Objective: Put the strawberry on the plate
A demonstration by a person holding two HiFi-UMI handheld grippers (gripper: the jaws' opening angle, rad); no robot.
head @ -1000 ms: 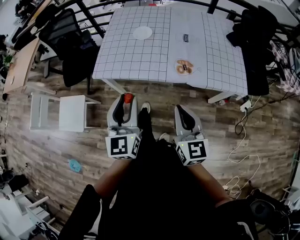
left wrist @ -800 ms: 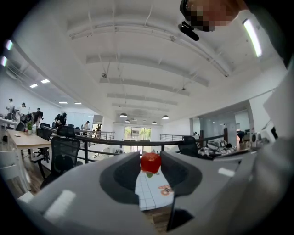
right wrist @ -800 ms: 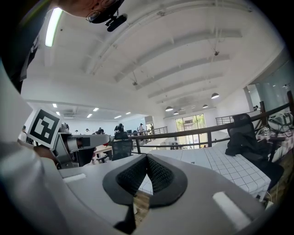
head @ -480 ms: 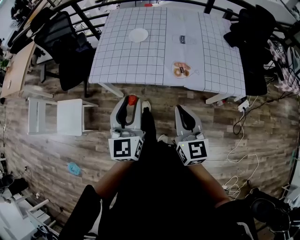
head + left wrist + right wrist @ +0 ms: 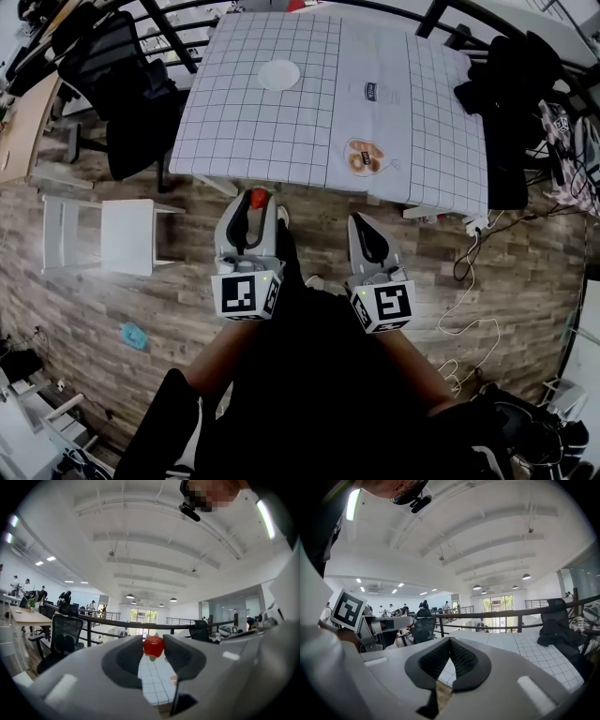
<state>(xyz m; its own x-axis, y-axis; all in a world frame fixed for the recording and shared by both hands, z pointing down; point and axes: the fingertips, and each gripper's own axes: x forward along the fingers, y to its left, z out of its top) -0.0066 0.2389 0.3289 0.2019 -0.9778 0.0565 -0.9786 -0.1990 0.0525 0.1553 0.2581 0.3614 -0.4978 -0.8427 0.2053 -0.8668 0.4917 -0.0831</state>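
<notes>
Short of the checked table (image 5: 234, 122), whose plate (image 5: 278, 75) lies toward the tabletop's far-left part, we hold the strawberry (image 5: 153, 646) pinched in the left gripper (image 5: 253, 204) ready for delivery, with the right gripper (image 5: 364, 221) clenched on nothing.

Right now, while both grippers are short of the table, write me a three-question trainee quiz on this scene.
1. What holds the strawberry? A: the left gripper. B: the right gripper. C: nothing.
2. True or false: the strawberry lies on the white plate.
3. Fill in: the right gripper's jaws are ____, with nothing between them.
Key: 1 A; 2 false; 3 shut.
</notes>
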